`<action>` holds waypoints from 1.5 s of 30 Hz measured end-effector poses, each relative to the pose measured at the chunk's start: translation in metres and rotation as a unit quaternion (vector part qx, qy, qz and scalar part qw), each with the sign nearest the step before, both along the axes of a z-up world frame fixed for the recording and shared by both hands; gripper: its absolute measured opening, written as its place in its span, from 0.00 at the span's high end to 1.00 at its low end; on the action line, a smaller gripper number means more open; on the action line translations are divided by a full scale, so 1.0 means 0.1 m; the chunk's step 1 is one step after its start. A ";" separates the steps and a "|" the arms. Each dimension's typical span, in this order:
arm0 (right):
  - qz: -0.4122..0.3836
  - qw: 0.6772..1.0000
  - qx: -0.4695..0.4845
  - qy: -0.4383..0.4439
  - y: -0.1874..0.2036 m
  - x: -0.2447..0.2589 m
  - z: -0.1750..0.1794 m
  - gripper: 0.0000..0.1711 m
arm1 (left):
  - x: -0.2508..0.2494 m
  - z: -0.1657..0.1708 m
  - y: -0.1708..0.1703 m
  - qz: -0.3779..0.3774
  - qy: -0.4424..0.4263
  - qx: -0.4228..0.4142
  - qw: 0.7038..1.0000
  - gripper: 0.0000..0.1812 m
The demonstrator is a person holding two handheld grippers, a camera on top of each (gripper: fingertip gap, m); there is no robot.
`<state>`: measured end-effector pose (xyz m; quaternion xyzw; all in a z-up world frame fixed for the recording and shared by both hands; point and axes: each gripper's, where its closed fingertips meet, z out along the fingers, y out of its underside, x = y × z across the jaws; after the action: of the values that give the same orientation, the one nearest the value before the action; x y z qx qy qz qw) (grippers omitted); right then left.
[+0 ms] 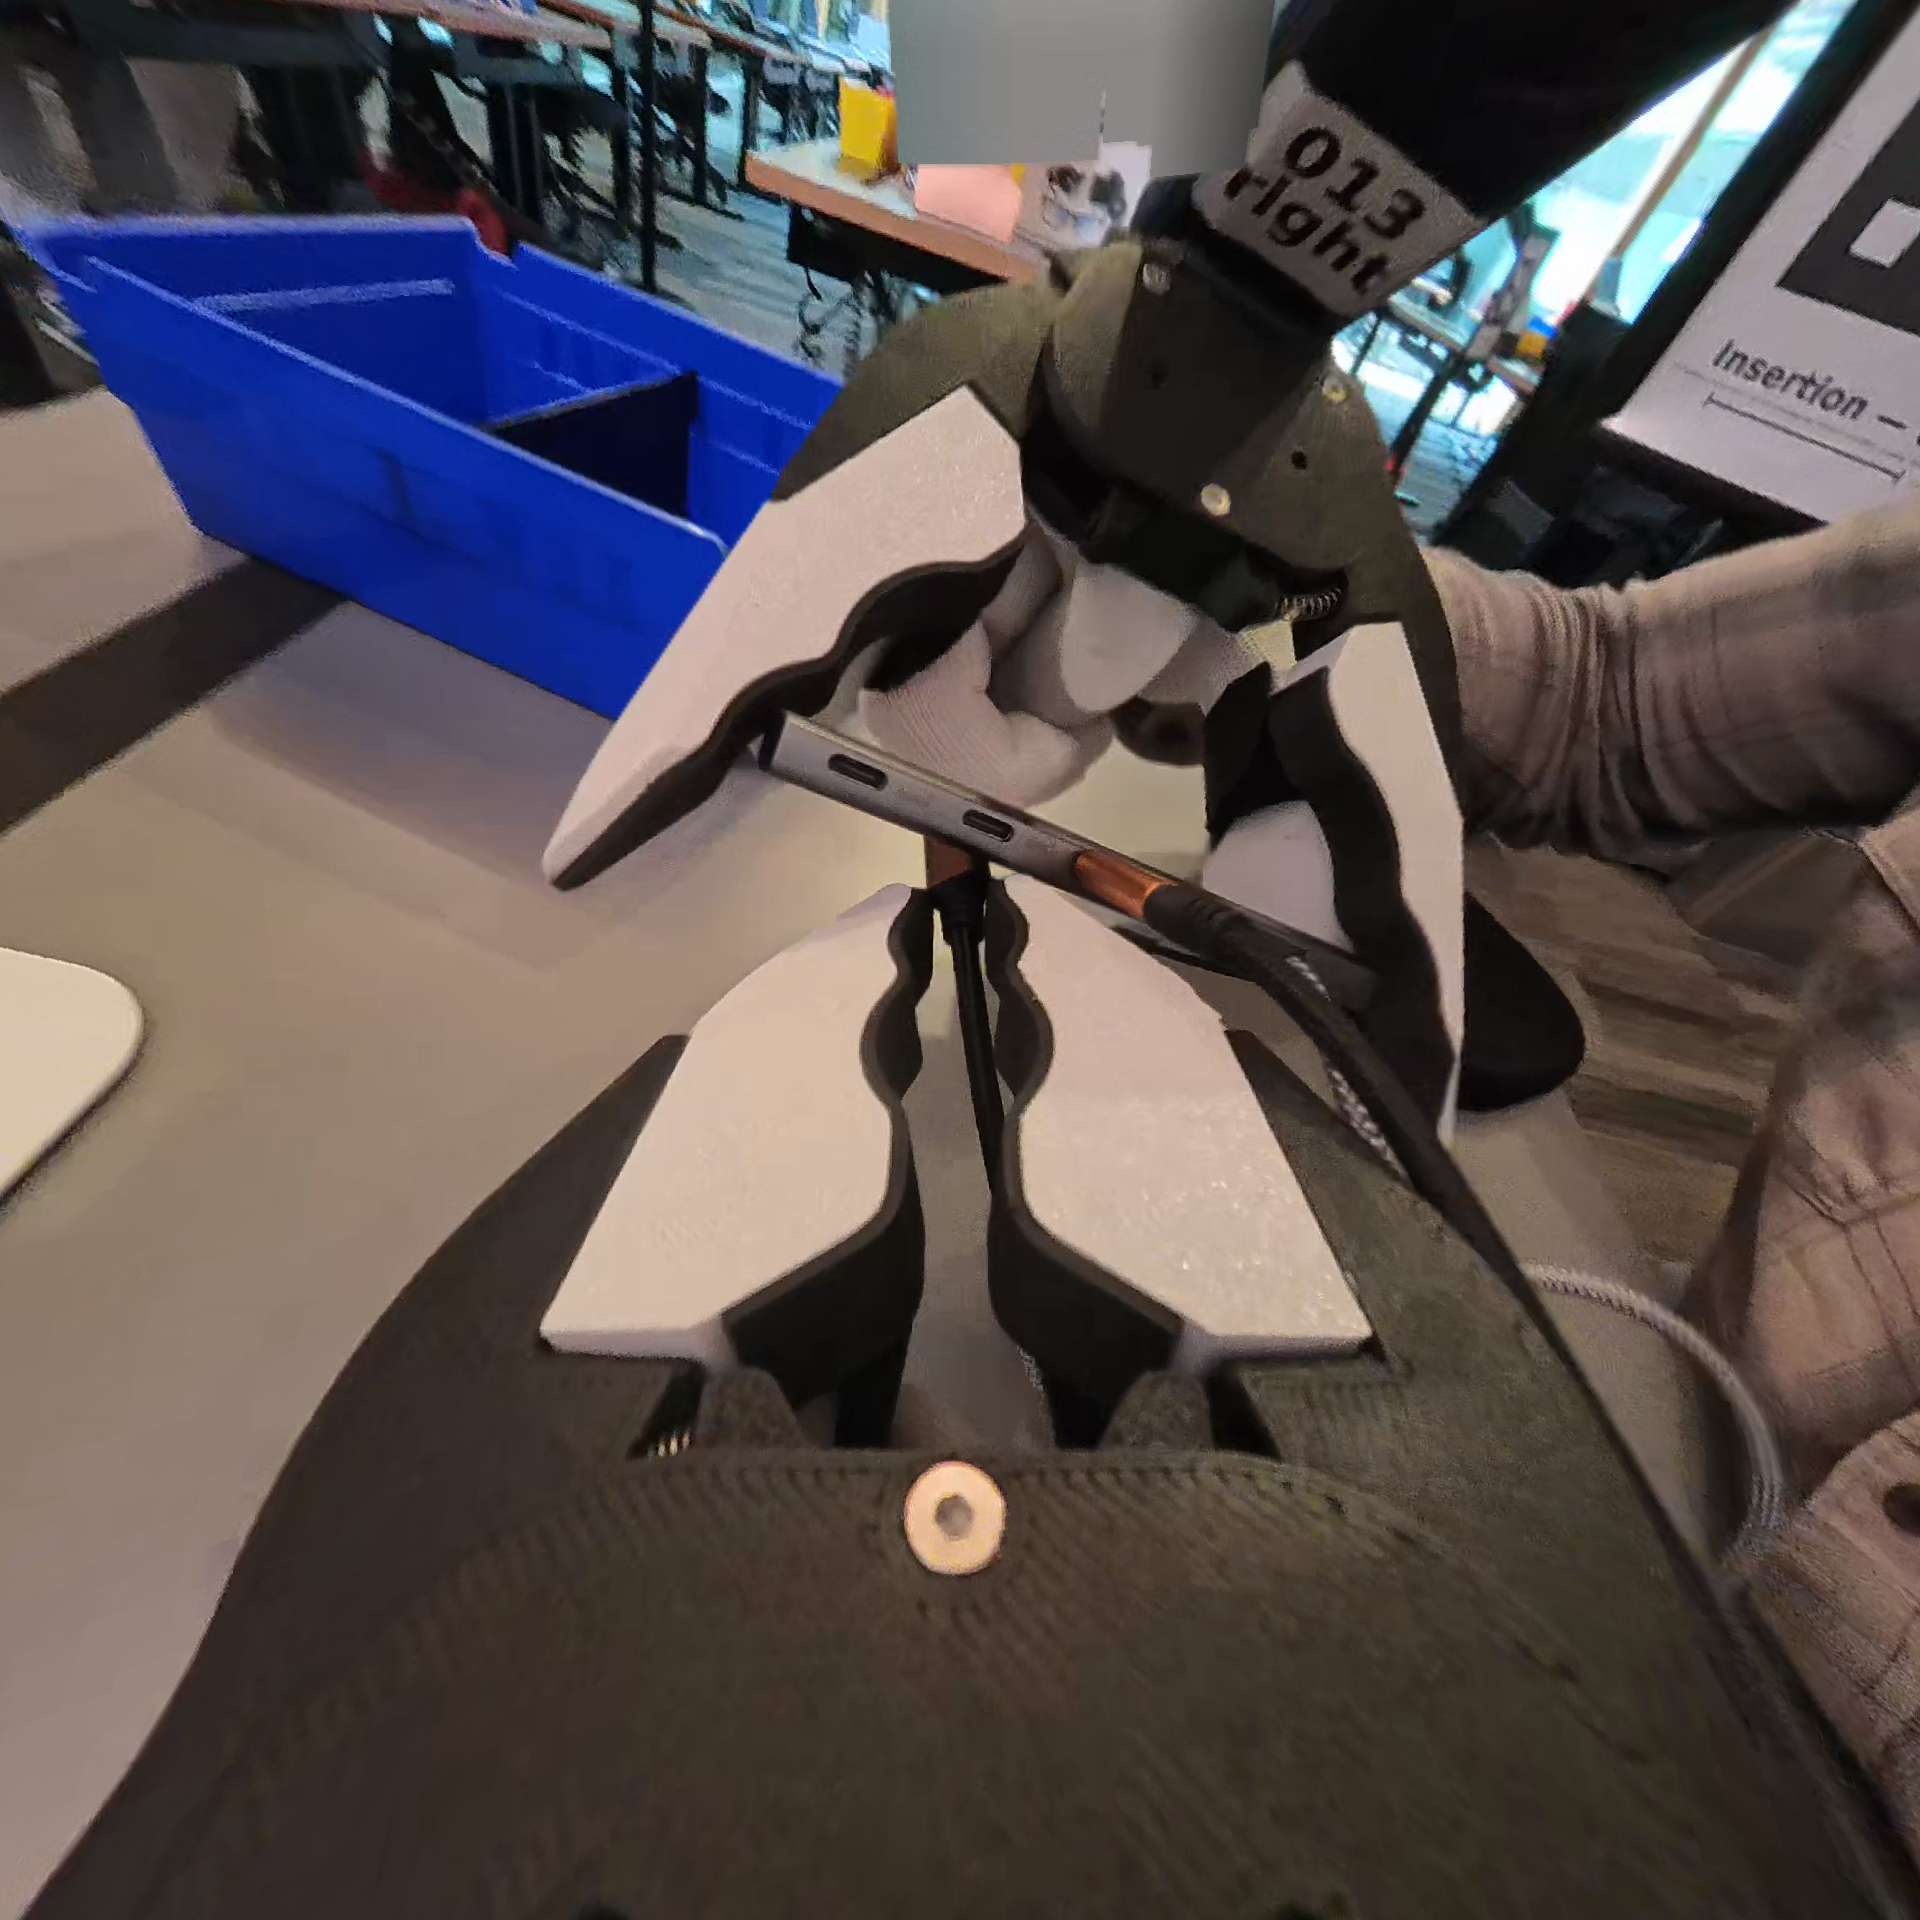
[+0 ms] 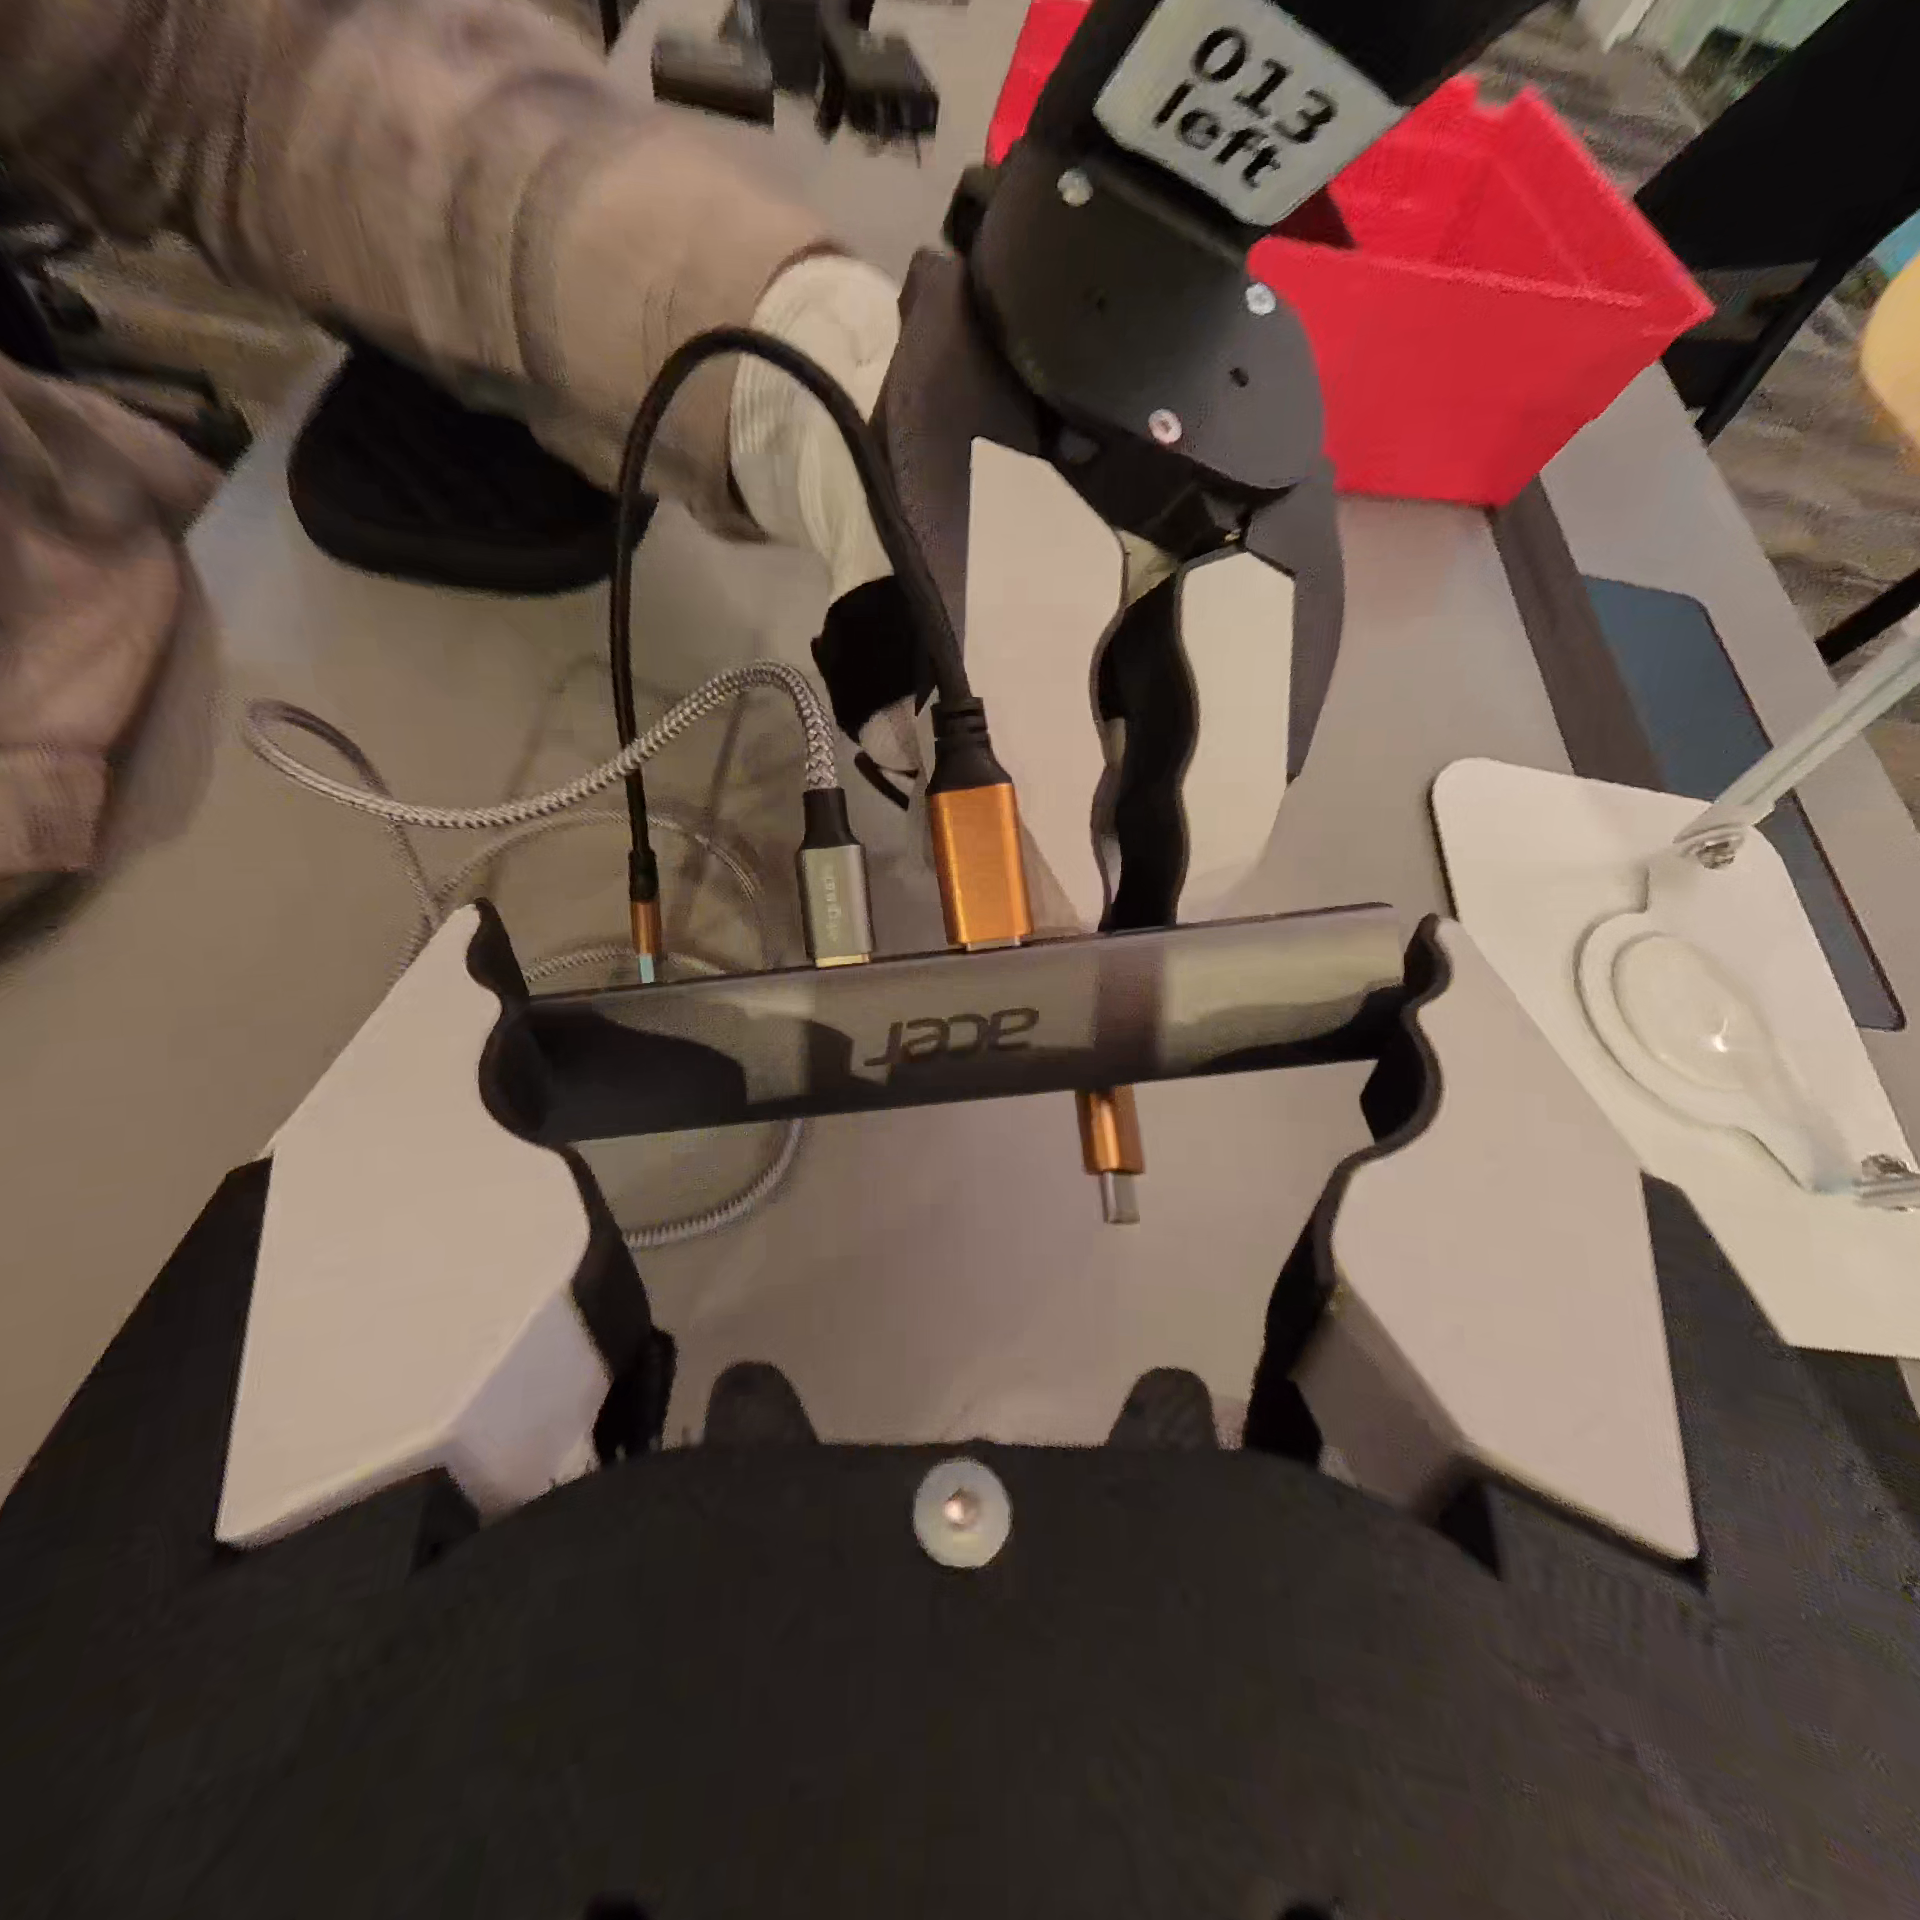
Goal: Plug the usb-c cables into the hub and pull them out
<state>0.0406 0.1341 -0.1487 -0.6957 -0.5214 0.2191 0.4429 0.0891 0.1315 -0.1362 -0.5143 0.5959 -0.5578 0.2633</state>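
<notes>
My right gripper (image 2: 966, 992) is shut on a grey hub (image 2: 1195, 997), gripping it by its two ends above the table. Three plugs stand at the hub's far edge: a thin orange one (image 2: 644, 930), a grey braided-cable one (image 2: 831, 904) and a large orange one (image 2: 977, 868). In the left wrist view the hub (image 1: 925, 800) shows two empty ports. My left gripper (image 1: 951, 899) is shut on a black cable (image 1: 977, 1039) just behind its orange plug (image 1: 948, 864). That plug (image 2: 1110, 1148) hangs free under the hub, its metal tip bare.
A blue bin (image 1: 416, 447) stands at the back left of the grey table (image 1: 312, 831). A red bin (image 2: 1475, 343) and a white plate with a clear dome (image 2: 1662, 987) are on the other side. A sleeve (image 1: 1662, 707) and slack braided cable (image 2: 343, 769) lie close by. The tips of both grippers are at nearly the same place.
</notes>
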 end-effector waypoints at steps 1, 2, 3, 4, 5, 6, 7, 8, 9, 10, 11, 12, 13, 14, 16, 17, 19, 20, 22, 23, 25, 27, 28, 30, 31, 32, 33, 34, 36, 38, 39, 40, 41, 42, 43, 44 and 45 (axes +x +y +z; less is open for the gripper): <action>0.002 1.000 -0.002 0.016 0.01 -0.01 0.06 0.09 | 0.00 0.05 0.03 0.008 -0.008 0.002 1.000 0.94; 0.004 1.000 -0.004 0.031 0.02 -0.02 0.11 0.09 | -0.01 0.09 0.05 0.013 -0.016 0.003 1.000 0.94; 0.004 0.999 -0.002 0.041 0.03 -0.03 0.16 0.09 | -0.01 0.13 0.08 0.020 -0.025 -0.001 0.999 0.94; 0.005 0.999 -0.003 0.049 0.04 -0.04 0.20 0.09 | -0.02 0.17 0.11 0.025 -0.032 -0.006 0.999 0.94; 0.006 0.998 -0.003 0.055 0.05 -0.04 0.23 0.09 | -0.03 0.19 0.13 0.026 -0.037 -0.010 0.999 0.94; 0.007 0.998 -0.002 0.059 0.06 -0.05 0.26 0.09 | -0.03 0.22 0.15 0.030 -0.041 -0.011 0.999 0.94; 0.008 0.998 -0.003 0.064 0.06 -0.06 0.29 0.09 | -0.04 0.24 0.17 0.035 -0.046 -0.011 0.998 0.94; 0.009 0.998 -0.003 0.069 0.07 -0.07 0.31 0.09 | -0.05 0.25 0.18 0.037 -0.049 -0.013 0.998 0.94; 0.008 0.997 -0.003 0.073 0.09 -0.07 0.33 0.09 | -0.05 0.26 0.20 0.042 -0.052 -0.014 0.998 0.94; 0.008 0.997 -0.004 0.077 0.10 -0.07 0.34 0.09 | -0.06 0.27 0.22 0.048 -0.057 -0.016 0.997 0.94; 0.008 0.997 -0.004 0.083 0.11 -0.07 0.35 0.09 | -0.06 0.28 0.23 0.047 -0.060 -0.021 0.997 0.94; 0.009 0.996 -0.006 0.090 0.12 -0.08 0.37 0.09 | -0.07 0.29 0.23 0.048 -0.063 -0.023 0.997 0.94; 0.009 0.995 -0.006 0.095 0.13 -0.09 0.38 0.09 | -0.07 0.29 0.24 0.051 -0.065 -0.024 0.996 0.94; 0.010 0.995 -0.007 0.099 0.14 -0.10 0.39 0.09 | -0.08 0.28 0.25 0.052 -0.066 -0.027 0.996 0.94; 0.011 0.994 -0.007 0.107 0.14 -0.11 0.40 0.09 | -0.09 0.26 0.28 0.058 -0.065 -0.026 0.996 0.94; 0.013 0.993 -0.007 0.115 0.14 -0.12 0.42 0.09 | -0.10 0.25 0.30 0.062 -0.065 -0.026 0.996 0.94; 0.014 0.991 -0.008 0.136 0.15 -0.12 0.48 0.09 | -0.12 0.25 0.33 0.069 -0.068 -0.028 0.995 0.94; 0.016 0.989 -0.009 0.146 0.16 -0.11 0.50 0.09 | -0.13 0.24 0.37 0.076 -0.067 -0.025 0.995 0.94; 0.017 0.986 -0.010 0.165 0.18 -0.09 0.56 0.09 | -0.16 0.25 0.42 0.085 -0.072 -0.020 0.994 0.94; 0.019 0.984 -0.011 0.176 0.18 -0.08 0.60 0.09 | -0.17 0.28 0.45 0.090 -0.076 -0.021 0.993 0.94; 0.027 0.980 -0.012 0.195 0.18 -0.07 0.69 0.09 | -0.21 0.35 0.51 0.100 -0.085 -0.010 0.991 0.94; 0.036 0.977 -0.013 0.208 0.19 -0.07 0.79 0.09 | -0.24 0.45 0.59 0.110 -0.095 -0.001 0.989 0.94; 0.040 0.976 -0.012 0.214 0.21 -0.06 0.85 0.09 | -0.25 0.50 0.63 0.114 -0.099 0.008 0.989 0.94; 0.049 0.974 -0.012 0.223 0.24 -0.05 0.97 0.09 | -0.26 0.64 0.69 0.115 -0.108 0.023 0.987 0.95; 0.052 0.972 -0.009 0.228 0.26 -0.04 1.04 0.09 | -0.26 0.71 0.71 0.112 -0.112 0.031 0.987 0.95; 0.059 0.969 -0.005 0.239 0.26 -0.03 1.13 0.09 | -0.26 0.78 0.74 0.111 -0.113 0.045 0.986 0.95; 0.063 0.966 0.001 0.251 0.27 -0.02 1.21 0.09 | -0.26 0.84 0.78 0.112 -0.115 0.059 0.985 0.94; 0.064 0.964 0.007 0.258 0.28 0.00 1.27 0.09 | -0.25 0.89 0.81 0.110 -0.114 0.074 0.985 0.95; 0.063 0.961 0.016 0.270 0.30 0.03 1.31 0.09 | -0.25 0.96 0.88 0.106 -0.114 0.097 0.983 0.95; 0.059 0.956 0.018 0.286 0.30 0.08 1.30 0.09 | -0.24 1.03 0.89 0.096 -0.118 0.126 0.980 0.95; 0.058 0.956 0.019 0.287 0.30 0.10 1.28 0.09 | -0.23 1.03 0.90 0.094 -0.110 0.156 0.977 0.95; 0.054 0.957 0.018 0.285 0.31 0.13 1.25 0.09 | -0.22 1.02 0.90 0.092 -0.102 0.184 0.973 0.95; 0.050 0.957 0.016 0.284 0.33 0.15 1.22 0.09 | -0.20 1.01 0.89 0.087 -0.095 0.209 0.970 0.95; 0.048 0.957 0.014 0.285 0.34 0.18 1.21 0.09 | -0.19 1.00 0.87 0.083 -0.092 0.232 0.965 0.95; 0.047 0.956 0.015 0.288 0.34 0.20 1.21 0.09 | -0.18 1.00 0.87 0.082 -0.090 0.250 0.961 0.95; 0.047 0.955 0.014 0.291 0.34 0.22 1.21 0.09 | -0.17 1.01 0.85 0.080 -0.089 0.262 0.958 0.95; 0.047 0.956 0.011 0.291 0.34 0.23 1.18 0.09 | -0.17 1.01 0.83 0.075 -0.089 0.275 0.954 0.95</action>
<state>0.0635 0.1684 -0.0304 -0.5717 -0.4049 0.4266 0.5721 0.0720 0.2146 -0.0355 -0.4134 0.6598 -0.3946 0.4879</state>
